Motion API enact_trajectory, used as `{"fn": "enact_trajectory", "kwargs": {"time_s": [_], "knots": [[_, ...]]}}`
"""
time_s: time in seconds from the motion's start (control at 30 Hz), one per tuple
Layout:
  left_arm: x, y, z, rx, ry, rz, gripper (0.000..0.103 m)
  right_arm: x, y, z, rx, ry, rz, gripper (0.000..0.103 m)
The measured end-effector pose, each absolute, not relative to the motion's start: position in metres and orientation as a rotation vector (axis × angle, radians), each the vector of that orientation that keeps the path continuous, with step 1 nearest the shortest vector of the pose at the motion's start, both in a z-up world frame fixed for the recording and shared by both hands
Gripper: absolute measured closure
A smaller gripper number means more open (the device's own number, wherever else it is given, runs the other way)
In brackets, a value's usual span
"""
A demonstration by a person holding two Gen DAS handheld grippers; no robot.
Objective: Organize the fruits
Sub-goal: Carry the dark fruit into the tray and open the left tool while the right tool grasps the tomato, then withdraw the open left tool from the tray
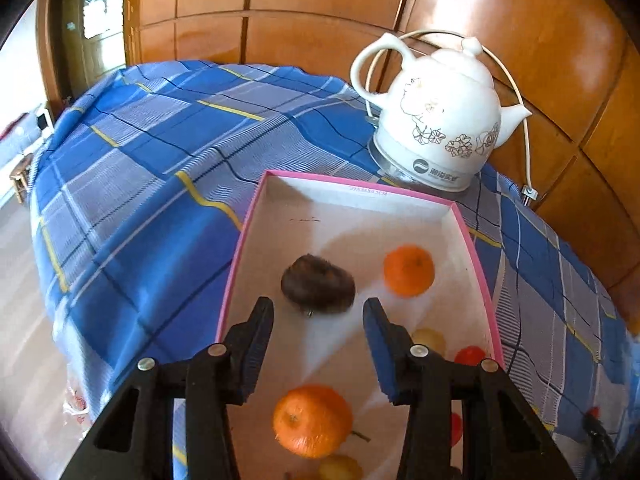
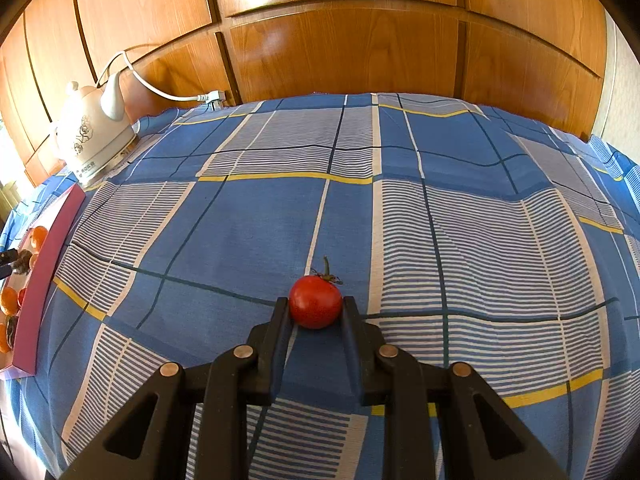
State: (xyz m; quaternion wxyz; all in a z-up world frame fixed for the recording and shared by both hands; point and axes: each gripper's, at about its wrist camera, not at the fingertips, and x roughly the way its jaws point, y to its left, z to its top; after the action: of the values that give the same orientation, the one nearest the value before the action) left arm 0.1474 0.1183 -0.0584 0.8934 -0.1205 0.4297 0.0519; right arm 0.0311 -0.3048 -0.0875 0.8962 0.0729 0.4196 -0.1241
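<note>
Tomato, small, round, red w/ a dry green stem [image 2: 315, 306], sits pinched between the black fingers of the right gripper [image 2: 316, 307]; both pads press its sides, low over the blue plaid tablecloth [image 2: 440, 240]. Whether it rests on the cloth or is just lifted can't be told.

Left gripper [image 1: 319, 310] hangs over the shallow white cardboard box w/ pink rim [image 1: 360, 208], jaws apart, blue-padded fingers [image 1: 380, 344] spread, nothing clamped. Just beyond the tips lies a brown fuzzy kiwi [image 1: 318, 285], blurred, on the box floor, not gripped; it lies far of the pads, apart from them.

Other fruit in the box: a smooth orange tangerine [image 1: 409, 270] to the right of the kiwi, a larger orange in a thin mesh net [image 1: 312, 420] at the near end under the gripper, a yellowish round fruit [image 1: 430, 340] and a small red one [image 1: 470, 356] by the right wall, partly hidden behind the right finger.

Far right of the box, touching distance from its far edge, stands a white ceramic electric kettle w/ flower print [image 1: 440, 116] on its base, white cord [image 1: 524, 136] running behind to the wooden panel wall [image 1: 320, 8]. From the right wrist view the box is at far left, well apart from the tomato.
</note>
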Motion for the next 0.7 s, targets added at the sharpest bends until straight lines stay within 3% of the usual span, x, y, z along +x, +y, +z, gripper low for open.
{"fn": "enact_trajectory", "kwargs": {"time_s": [0.7], "knots": [[0.074,0.067,-0.023,-0.134,0.796,0.013,0.052,0.031,-0.305,-0.087,0.146,0.866,-0.26,0.078]]}}
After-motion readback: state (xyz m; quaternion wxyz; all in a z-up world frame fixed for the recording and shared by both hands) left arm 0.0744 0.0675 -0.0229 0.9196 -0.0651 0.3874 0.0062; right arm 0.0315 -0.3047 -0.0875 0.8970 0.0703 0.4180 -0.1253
